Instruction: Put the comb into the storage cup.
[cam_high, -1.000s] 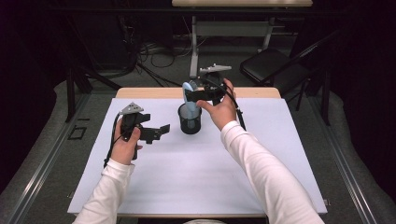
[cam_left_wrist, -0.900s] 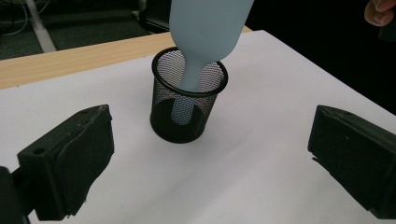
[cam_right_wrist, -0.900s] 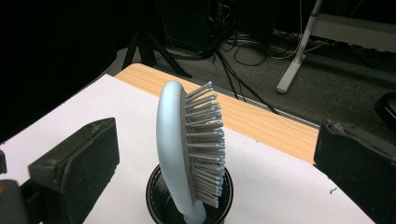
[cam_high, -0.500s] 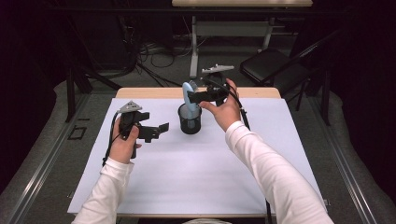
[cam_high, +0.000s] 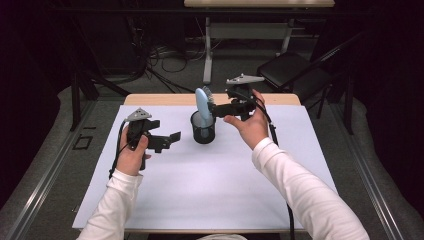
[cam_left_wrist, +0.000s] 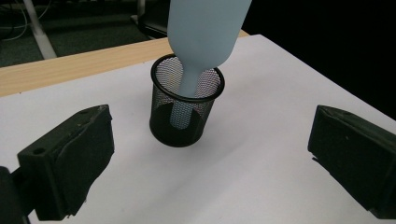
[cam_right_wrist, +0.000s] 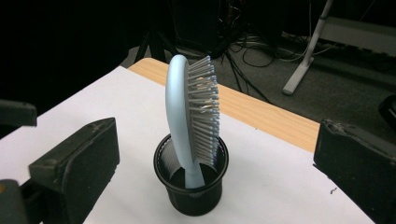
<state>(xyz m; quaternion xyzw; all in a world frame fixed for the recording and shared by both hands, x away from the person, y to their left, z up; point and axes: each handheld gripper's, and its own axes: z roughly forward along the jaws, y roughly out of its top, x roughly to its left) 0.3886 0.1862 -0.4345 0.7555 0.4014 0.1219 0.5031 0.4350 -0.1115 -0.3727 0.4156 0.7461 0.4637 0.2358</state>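
Two grippers, left (cam_high: 172, 136) and right (cam_high: 216, 111), fingers wide, flanking hairbrush (cam_high: 202, 104) upright in mesh cup (cam_high: 203, 131).

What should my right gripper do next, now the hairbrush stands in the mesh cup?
Probably draw the right gripper back and up, away from the cup. Its jaws stand open on either side of the hairbrush without touching it, and the handle already sits inside the black mesh cup, head leaning on the rim. The left gripper waits open, apart.

No legible text, label, brand or number on anything in view.
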